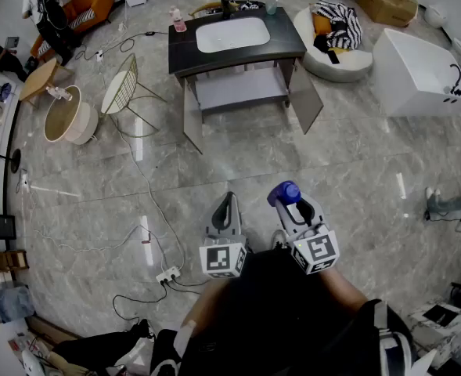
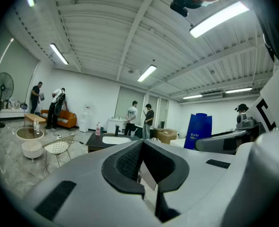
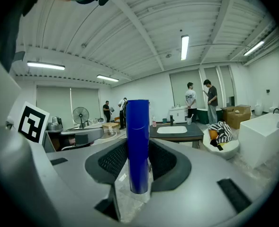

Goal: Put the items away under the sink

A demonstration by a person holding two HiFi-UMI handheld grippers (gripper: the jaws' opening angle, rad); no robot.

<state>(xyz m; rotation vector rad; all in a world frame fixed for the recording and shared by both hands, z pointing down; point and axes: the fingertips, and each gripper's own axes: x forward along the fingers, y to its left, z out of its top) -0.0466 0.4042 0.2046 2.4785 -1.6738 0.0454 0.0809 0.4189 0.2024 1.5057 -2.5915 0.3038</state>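
Floor (image 1: 293, 163): shiny grey tiles.
On the floor: sink cabinet (image 1: 185, 49) with both doors open, wire chair (image 1: 122, 84), round table (image 1: 67, 116), white bathtub (image 1: 418, 73), round white seat (image 1: 324, 59), power strip (image 1: 167, 274), long cables (image 1: 148, 186).
Cabinet top: white basin (image 1: 232, 34), black tap (image 1: 227, 5), pink bottle (image 1: 178, 22), cup (image 1: 271, 7).
Under the basin: grey shelf (image 1: 242, 88) between the doors.

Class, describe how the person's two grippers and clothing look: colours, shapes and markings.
Both the left gripper and right gripper have smooth grey shells tapering to a point. Each carries a white cube printed with black square markers. Their inner pads are black and mesh-textured. The person wears a black top.
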